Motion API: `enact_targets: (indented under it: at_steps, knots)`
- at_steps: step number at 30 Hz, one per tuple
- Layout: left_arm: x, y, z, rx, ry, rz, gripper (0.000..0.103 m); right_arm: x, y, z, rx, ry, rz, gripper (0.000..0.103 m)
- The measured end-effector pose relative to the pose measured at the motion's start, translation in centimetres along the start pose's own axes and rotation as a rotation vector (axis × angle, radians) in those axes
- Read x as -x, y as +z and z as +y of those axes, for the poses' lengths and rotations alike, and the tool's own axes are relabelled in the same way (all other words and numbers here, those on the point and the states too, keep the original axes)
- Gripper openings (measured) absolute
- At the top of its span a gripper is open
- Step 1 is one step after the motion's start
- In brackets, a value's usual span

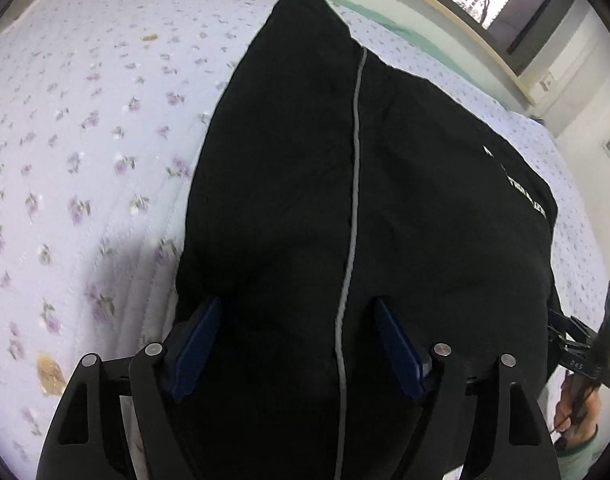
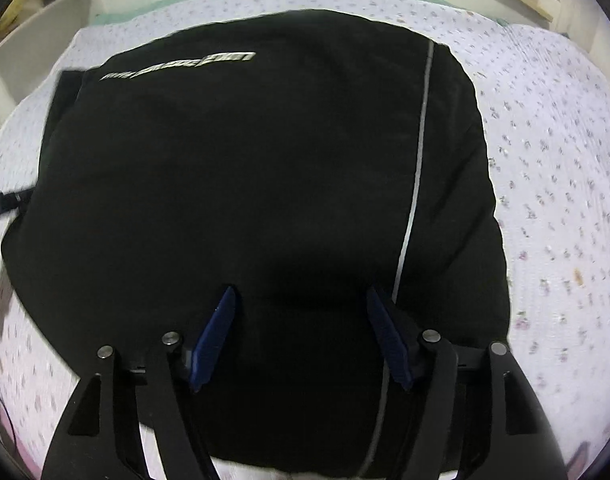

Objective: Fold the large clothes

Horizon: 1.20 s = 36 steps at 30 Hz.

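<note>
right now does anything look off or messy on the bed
Two brownish stains mark the floral bedspread: one near the left gripper, a smaller one farther up. The black garment lies folded; nothing looks spilled or torn.

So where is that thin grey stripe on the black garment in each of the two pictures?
Left wrist view: the stripe runs down the middle of the garment, ending between the fingers.
Right wrist view: the stripe runs down the garment's right side, past the right finger.
Shared landmark: the white lettering.
</note>
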State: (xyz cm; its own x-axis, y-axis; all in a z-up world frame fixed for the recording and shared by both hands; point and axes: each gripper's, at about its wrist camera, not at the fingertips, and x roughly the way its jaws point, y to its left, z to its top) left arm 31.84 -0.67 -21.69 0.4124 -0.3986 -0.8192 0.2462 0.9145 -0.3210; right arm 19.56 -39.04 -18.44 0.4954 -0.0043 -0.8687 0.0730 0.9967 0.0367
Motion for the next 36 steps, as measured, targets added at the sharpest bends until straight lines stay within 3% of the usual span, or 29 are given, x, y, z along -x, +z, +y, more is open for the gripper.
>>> enact_targets:
  at_steps: [4, 7, 8, 10, 12, 15, 19, 23, 24, 27, 28, 32, 36]
  knots:
    - [3.8, -0.1, -1.0, -0.115, -0.012, -0.075, 0.078, 2.9, 0.5, -2.4, 0.018, 0.076, -0.042, 0.072]
    - [7.5, 0.2, -0.3, -0.149, -0.059, -0.164, 0.078, 6.5, 0.7, -4.8, -0.027, 0.041, -0.143, 0.073]
    - [8.8, 0.8, 0.2, -0.151, -0.079, -0.197, 0.078, 7.9, 1.1, -6.5, -0.065, 0.026, -0.19, 0.075]
    - [9.5, 2.0, 1.2, -0.142, -0.101, -0.208, 0.078, 8.9, 1.9, -9.5, -0.119, 0.035, -0.231, 0.09]
    - [9.1, 3.7, 2.3, -0.127, -0.127, -0.165, 0.079, 8.8, 1.4, -11.9, -0.189, 0.074, -0.237, 0.094]
    - [7.5, 4.7, 4.4, -0.071, -0.141, -0.124, 0.079, 6.4, 1.9, -15.1, -0.248, 0.163, -0.18, 0.094]
    - [3.4, 4.9, 7.0, 0.032, -0.244, -0.021, 0.079, 1.6, 1.1, -14.5, -0.292, 0.217, -0.121, 0.094]
    - [-0.5, 4.6, 7.2, 0.034, -0.228, 0.07, 0.079, -1.1, -0.2, -15.2, -0.308, 0.295, -0.064, 0.094]
    - [-1.4, 4.5, 7.3, 0.047, -0.258, 0.089, 0.079, -1.8, -0.2, -15.0, -0.309, 0.309, -0.051, 0.094]
    - [-3.2, 4.3, 7.2, 0.078, -0.464, 0.162, 0.08, -3.2, -1.1, -16.2, -0.331, 0.401, -0.011, 0.094]
    - [-3.8, 4.3, 7.0, 0.084, -0.502, 0.187, 0.08, -3.9, -0.9, -16.4, -0.347, 0.439, -0.019, 0.096]
    - [-5.3, 4.6, 6.1, 0.107, -0.554, 0.22, 0.08, -5.9, 0.1, -15.8, -0.371, 0.641, 0.0, 0.101]
    - [-5.8, 4.8, 5.7, 0.12, -0.563, 0.226, 0.08, -6.8, 1.6, -12.3, -0.238, 0.556, 0.052, 0.101]
